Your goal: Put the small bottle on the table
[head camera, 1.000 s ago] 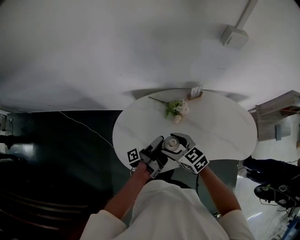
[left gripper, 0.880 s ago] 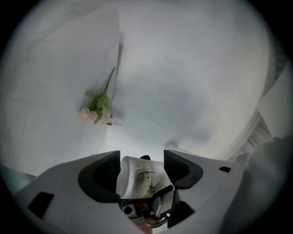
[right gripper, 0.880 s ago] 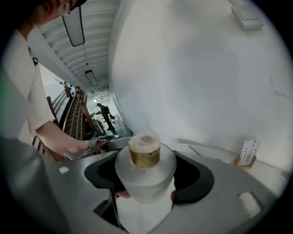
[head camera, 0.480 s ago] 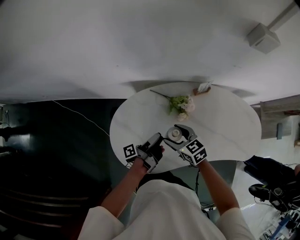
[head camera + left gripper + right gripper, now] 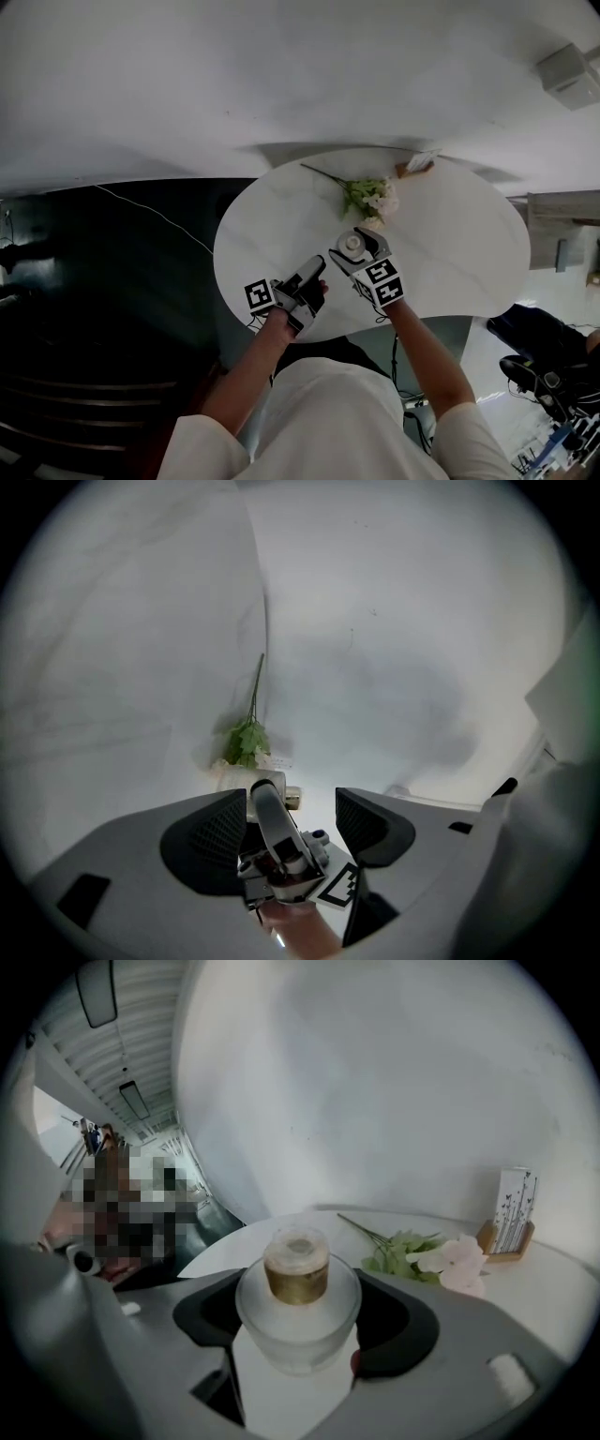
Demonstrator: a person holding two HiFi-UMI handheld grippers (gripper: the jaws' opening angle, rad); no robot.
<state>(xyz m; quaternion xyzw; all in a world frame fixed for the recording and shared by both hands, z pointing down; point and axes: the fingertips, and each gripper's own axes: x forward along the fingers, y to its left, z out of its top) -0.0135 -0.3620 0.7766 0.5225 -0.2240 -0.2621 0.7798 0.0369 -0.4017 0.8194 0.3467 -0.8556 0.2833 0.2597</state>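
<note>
We hold both forearms out over the round tabletop, right tongs pinching the one small bottle, left tongs spread.

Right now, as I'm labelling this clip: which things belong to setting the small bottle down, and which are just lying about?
In the job: small bottle; right gripper, jaws shut on it; round table, where it goes.
Lying about: flower sprig on the table; card in a wooden stand near the far edge; left gripper, jaws apart, holding nothing.
</note>
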